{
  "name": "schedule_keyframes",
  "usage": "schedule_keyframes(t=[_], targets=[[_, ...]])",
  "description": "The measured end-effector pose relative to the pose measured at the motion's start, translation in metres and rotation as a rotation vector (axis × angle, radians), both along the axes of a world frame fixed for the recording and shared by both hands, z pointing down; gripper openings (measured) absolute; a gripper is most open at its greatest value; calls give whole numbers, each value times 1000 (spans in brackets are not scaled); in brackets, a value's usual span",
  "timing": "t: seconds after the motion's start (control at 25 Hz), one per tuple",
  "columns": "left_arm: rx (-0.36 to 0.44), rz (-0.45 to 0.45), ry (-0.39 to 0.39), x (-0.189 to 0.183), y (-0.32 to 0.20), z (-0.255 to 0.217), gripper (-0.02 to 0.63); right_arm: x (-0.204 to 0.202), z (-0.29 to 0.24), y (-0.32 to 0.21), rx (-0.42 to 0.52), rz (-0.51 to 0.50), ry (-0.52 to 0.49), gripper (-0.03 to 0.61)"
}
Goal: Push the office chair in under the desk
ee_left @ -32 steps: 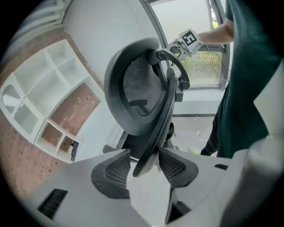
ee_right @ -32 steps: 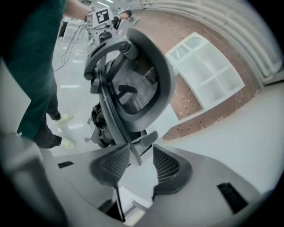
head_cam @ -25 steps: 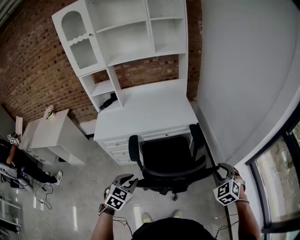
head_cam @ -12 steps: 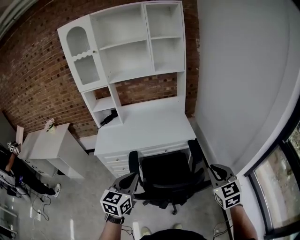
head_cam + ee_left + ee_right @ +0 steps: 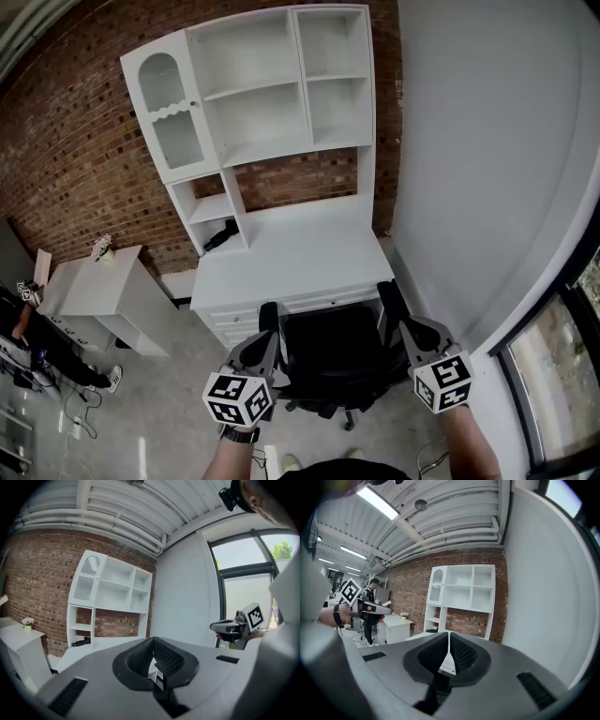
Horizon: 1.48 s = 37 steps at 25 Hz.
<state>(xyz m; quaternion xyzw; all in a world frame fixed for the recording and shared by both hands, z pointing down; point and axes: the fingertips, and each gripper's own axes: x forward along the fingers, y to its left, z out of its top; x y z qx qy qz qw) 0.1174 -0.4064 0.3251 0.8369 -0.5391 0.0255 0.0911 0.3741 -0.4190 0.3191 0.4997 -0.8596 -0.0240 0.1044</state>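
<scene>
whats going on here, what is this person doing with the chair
A person stands behind a black office chair facing a white desk, one handheld gripper at each side of its back. The left gripper and right gripper have just closed their fingers on nothing. Most of the chair's seat shows in front of the desk.
</scene>
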Motion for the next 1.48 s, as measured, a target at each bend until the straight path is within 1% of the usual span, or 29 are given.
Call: schedule_keyframes(t=[0.16, 0.28, 0.44, 0.68, 1.0, 1.48], targets=[[14, -5, 9, 3, -4, -8, 8, -2, -7, -4, 4, 2, -35, 11], [29, -2, -6, 8, -4, -17, 8, -6, -12, -5, 1, -1, -53, 9], [45, -1, -14, 12, -7, -18, 7, -9, -8, -8, 4, -10, -46, 5], [25, 2, -20, 14, -6, -3, 6, -12, 0, -8, 1, -11, -44, 5], [32, -13, -26, 12, -5, -4, 6, -14, 2, -9, 7, -22, -49, 5], [28, -20, -42, 9, -4, -3, 6, -20, 2, -9, 10, -39, -27, 5]])
